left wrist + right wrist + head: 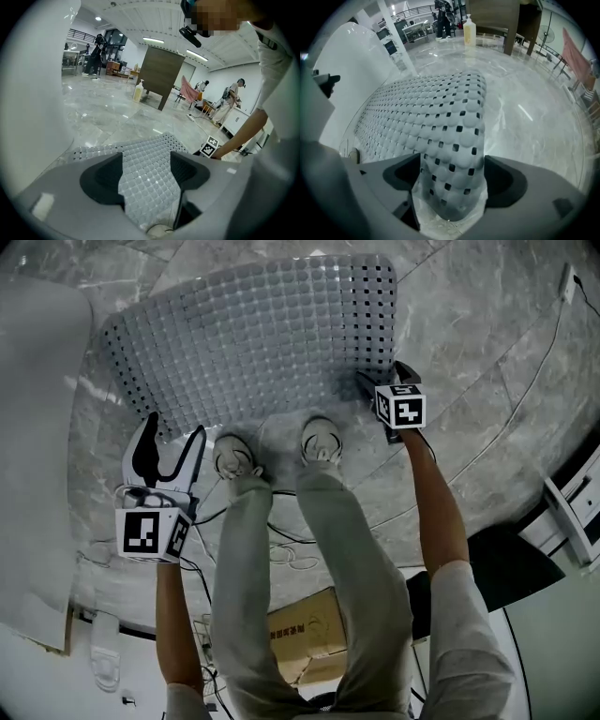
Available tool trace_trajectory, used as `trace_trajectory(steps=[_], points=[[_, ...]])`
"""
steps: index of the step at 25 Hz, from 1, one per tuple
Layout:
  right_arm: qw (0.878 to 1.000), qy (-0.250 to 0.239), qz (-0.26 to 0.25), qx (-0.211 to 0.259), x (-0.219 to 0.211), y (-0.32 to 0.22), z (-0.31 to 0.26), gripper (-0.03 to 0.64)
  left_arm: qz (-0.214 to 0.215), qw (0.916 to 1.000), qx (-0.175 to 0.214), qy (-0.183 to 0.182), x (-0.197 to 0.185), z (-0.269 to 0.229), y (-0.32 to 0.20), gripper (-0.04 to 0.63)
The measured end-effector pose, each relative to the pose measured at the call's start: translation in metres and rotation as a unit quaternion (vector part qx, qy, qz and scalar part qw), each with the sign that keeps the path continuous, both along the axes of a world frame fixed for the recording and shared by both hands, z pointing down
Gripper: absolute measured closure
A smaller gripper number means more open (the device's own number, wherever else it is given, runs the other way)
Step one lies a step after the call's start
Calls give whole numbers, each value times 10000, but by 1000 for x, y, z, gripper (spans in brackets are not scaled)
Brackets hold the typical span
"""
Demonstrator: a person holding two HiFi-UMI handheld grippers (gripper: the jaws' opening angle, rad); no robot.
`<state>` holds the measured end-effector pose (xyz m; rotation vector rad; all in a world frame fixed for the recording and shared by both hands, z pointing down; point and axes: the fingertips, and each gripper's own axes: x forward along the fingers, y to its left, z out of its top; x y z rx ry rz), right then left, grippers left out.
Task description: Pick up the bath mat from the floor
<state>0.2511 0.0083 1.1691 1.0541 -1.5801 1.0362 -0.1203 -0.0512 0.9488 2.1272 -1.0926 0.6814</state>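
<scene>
Status: bath mat (253, 334) lies flat on the marble floor (487, 352), on the far side of the person's shoes (234, 457). Its long axis runs left-right across the head view, with the left end skewed a bit nearer. Nothing is lifted yet.

The right gripper (389, 378) points steeply down at the mat's near right corner. Jaws are spread wide and not clamping. Its own view shows that corner sitting in the gap between the pads, with the perforated surface running away to the far left. Can't tell whether the tips touch the floor or whether a pad touches the mat edge.

The left gripper (175, 429) has its jaws apart and holds nothing, at a shallower angle. The head view puts its tips just at the mat's near left corner. Its own view shows mat surface through the gap, but it looks to be above the mat rather than around the edge.

Key geometry: both grippers are on the near long edge, one per corner, and the mat extends away from both. So the grab is an edge pinch at each near corner, then a lift with the far edge trailing. The right one looks closer to a grip, since its corner is already bracketed. The left, I'd judge, needs more descent and one jaw under the edge.

Risk, my read: the mat sits flush on smooth stone, so a lower jaw may skate over the edge instead of under it. A one-corner lift would let it drape and swing.
</scene>
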Motion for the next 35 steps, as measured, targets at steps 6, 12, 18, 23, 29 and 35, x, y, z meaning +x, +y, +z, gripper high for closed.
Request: trace_trajectory(steps=[6,12,18,23,29,35], points=[[9995,295,64,-110,-3,-2,15,233,-65,10000,-65,0,-6,15,6,278],[9991,341,-102,-248,-18,0,11,326,-179,9998,-45,31,-15,18,2,278],[9969,368,-634,-273,-38,3,6,473,-217,9997,-54,13,-25,21,3,278],[9979,167,-564,-283,-41,2,4,546,-314,9995,-65,-22,-31,28,2,278],[9983,132,-466,-328,-39,1,5,551,-557,9981,-235,-134,-51,48,13,263],[9976,14,-586,-372,-41,2,6,551,-777,9950,-535,-342,-81,85,29,249]])
